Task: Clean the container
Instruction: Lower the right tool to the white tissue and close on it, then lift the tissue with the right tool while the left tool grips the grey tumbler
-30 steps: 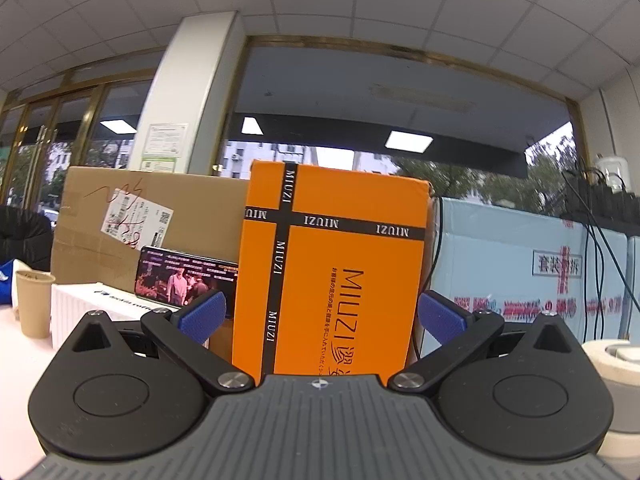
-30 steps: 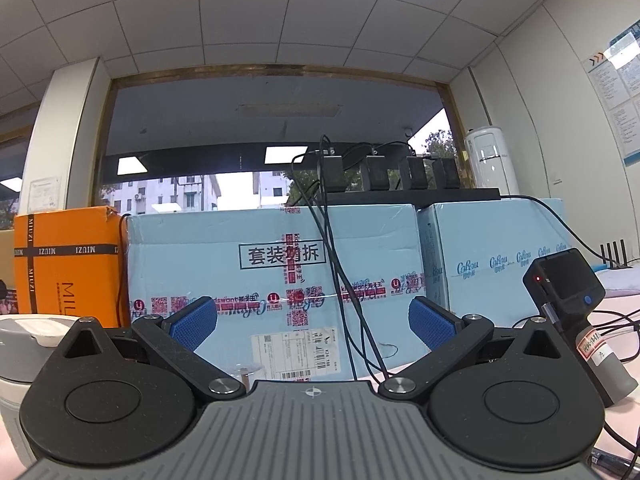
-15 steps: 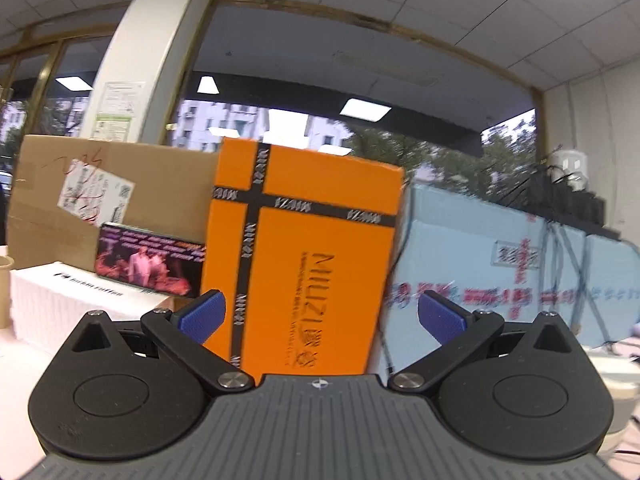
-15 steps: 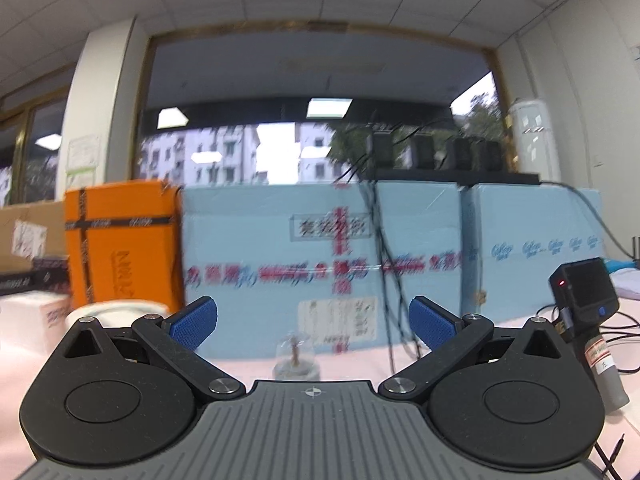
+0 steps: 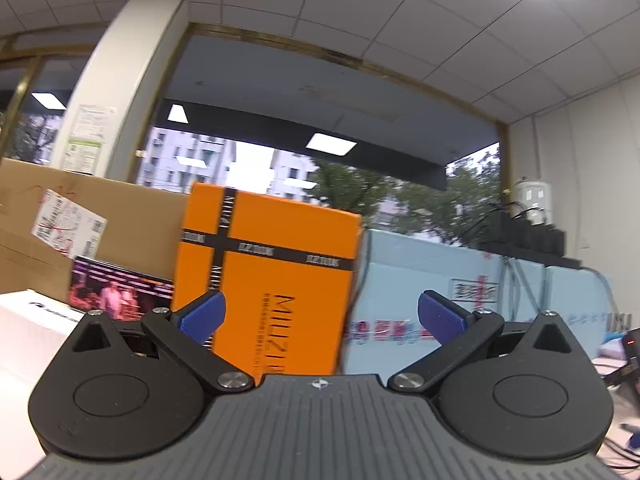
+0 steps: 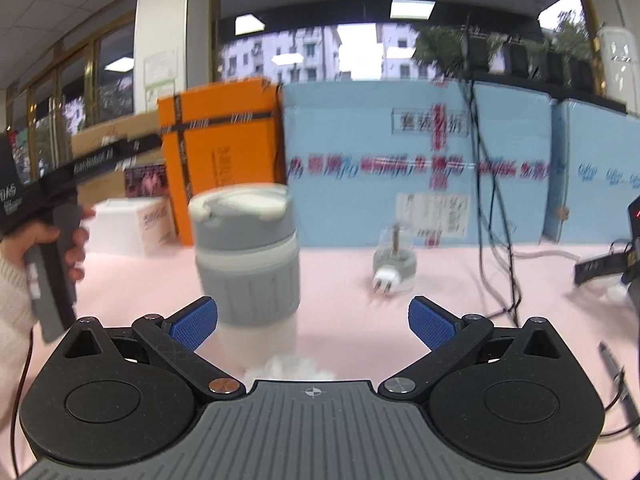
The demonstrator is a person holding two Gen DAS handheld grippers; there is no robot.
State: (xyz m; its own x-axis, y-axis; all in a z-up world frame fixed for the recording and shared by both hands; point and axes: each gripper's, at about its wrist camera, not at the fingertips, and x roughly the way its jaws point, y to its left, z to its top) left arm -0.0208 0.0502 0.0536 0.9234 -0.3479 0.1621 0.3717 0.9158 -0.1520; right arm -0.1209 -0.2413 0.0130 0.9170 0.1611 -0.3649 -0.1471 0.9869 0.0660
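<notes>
A person holding two handheld grippers begins a container-cleaning job at a pale pink table (image 6: 344, 280) in an office. The right gripper (image 6: 312, 322), its blue-padded jaws spread wide and empty, points at the task's object: a squat grey-and-white cylindrical plastic container (image 6: 246, 256) with a white lid, standing upright on the table at about 11 o'clock from the gripper's centre, just beyond the left fingertip. A small tuft of white cotton-like wiping material (image 6: 290, 368) lies at 6 o'clock, between the jaws and close to the gripper body. A clear glass dome on a grey base with a white plug (image 6: 394, 268) sits at 1 o'clock, apart from the container. The left gripper (image 5: 320, 316), also wide open and holding nothing, is raised toward an orange cardboard box with black bands (image 5: 268, 292) and pale blue cartons (image 5: 452, 300) at the back; the container does not show in its view. The person's left hand (image 6: 60, 248) grips that tool's handle at 9 o'clock in the right view.

The step in hand appears to be the approach. Doing it well likely means lowering the right gripper squarely over the wiping tuft and closing on its middle, while the left gripper descends to clamp the container's ribbed grey lower band, keeping it upright and steady before wiping begins. The view is blurred, so fine detail of the lid cannot be read.
</notes>
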